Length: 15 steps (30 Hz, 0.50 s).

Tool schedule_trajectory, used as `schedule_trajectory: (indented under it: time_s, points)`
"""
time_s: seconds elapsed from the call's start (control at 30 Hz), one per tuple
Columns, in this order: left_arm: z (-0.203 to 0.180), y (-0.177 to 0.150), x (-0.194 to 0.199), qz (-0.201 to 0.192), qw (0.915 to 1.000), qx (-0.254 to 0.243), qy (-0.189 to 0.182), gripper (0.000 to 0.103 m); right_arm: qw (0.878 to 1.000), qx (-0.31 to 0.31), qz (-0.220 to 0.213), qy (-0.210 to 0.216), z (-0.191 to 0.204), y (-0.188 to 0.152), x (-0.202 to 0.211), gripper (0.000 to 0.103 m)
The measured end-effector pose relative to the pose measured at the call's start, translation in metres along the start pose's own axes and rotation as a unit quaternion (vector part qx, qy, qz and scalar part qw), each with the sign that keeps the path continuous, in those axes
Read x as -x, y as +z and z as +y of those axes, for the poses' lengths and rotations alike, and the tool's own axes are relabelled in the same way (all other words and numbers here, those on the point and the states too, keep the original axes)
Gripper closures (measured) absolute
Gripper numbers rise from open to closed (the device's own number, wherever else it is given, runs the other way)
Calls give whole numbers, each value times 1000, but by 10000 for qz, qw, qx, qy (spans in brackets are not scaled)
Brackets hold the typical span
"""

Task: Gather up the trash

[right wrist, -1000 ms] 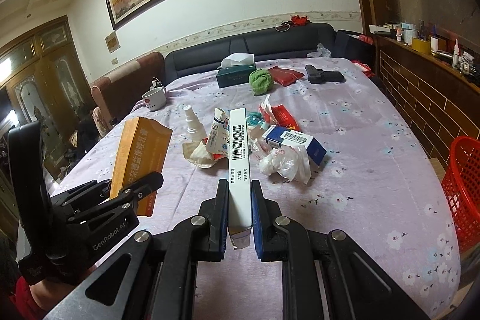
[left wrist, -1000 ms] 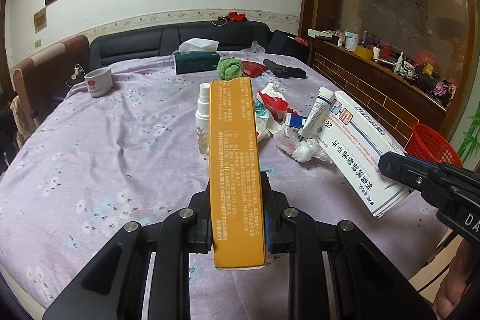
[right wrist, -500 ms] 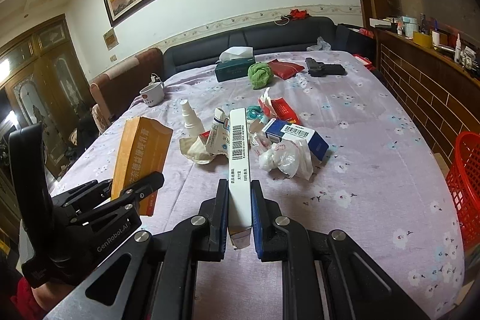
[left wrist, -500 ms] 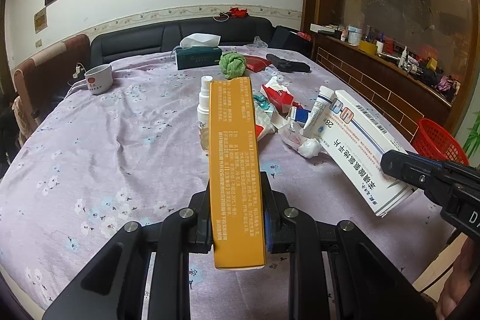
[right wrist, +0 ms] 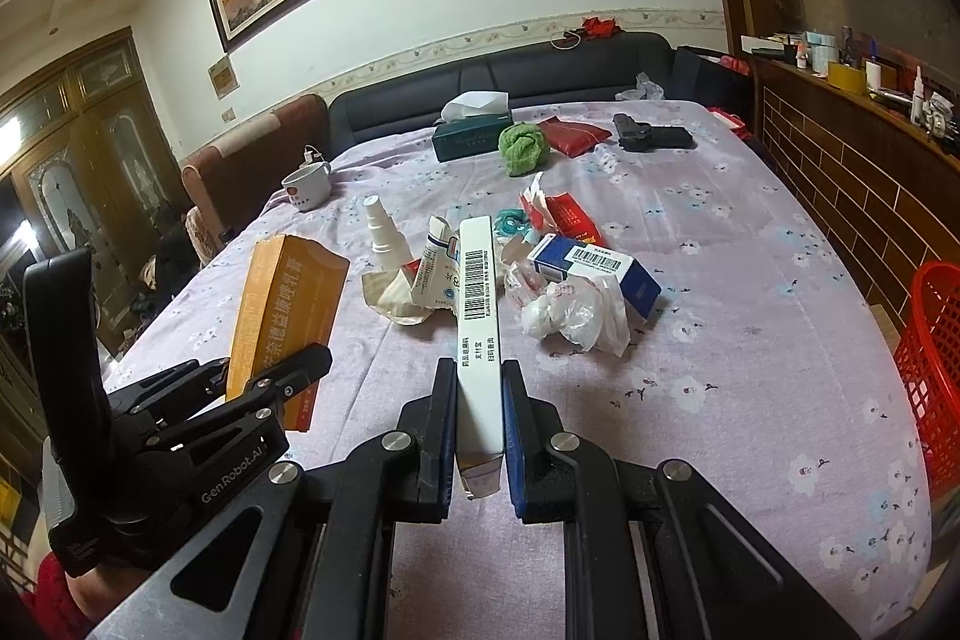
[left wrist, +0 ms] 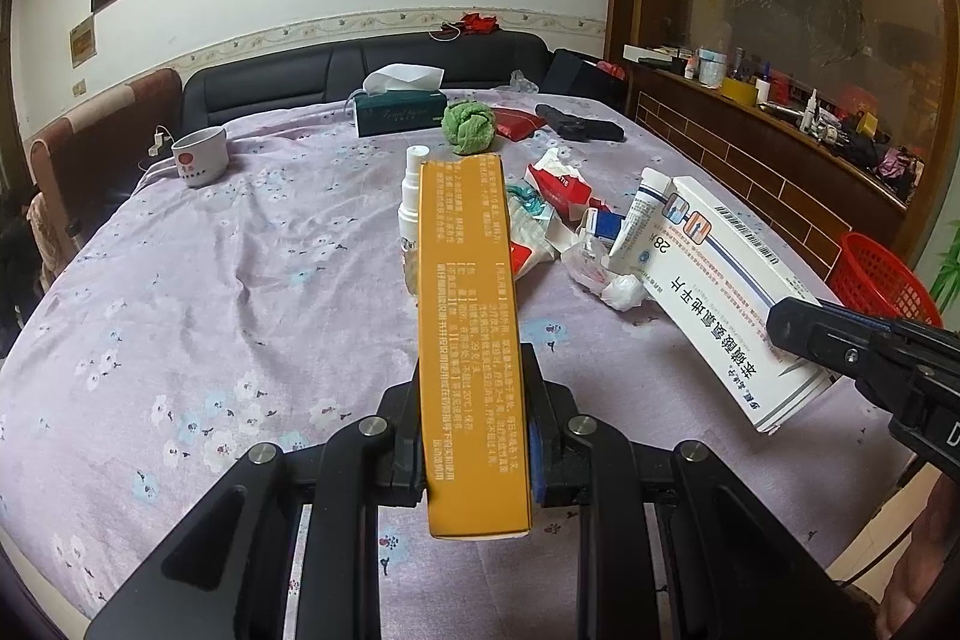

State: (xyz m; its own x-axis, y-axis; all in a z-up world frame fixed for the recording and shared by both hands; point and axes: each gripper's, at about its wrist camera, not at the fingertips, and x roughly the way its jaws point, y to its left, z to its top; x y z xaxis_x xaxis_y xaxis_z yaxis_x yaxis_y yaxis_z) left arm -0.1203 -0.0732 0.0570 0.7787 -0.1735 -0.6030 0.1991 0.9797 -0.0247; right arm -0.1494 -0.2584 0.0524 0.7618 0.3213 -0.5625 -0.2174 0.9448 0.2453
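**Two cartons held above the cluttered worktop**

The left gripper is pressed against the sides of an orange carton, which is held lengthwise above the worktop. The right gripper is clamped on a narrow white carton, whose barcoded edge is turned upward; in the left wrist view its broad printed face is seen.

The trash pile is taken as the landmark. It lies near the middle of the worktop and is made up of a white spray bottle, a squeezed tube, a torn red packet, a blue-and-white box and crumpled white wrapping. Both held cartons are kept on the near side of the pile, the orange one to its left.

Beyond the pile a green tissue box is found, with a white tissue standing out of its opening; a green cloth ball is set just beside it. A white mug stands well to the far left of the pile; its contents cannot be seen. A red mesh basket is seen off the worktop's edge to the right of the pile; its inside is hidden.
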Motion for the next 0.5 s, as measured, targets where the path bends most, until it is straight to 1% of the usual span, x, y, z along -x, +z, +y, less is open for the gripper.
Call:
schedule_trajectory:
  time_s: [0.5]
  points:
    - [1,-4,-3,28,10000,-5,0,81,10000,-4,5,12,0,0,1,88]
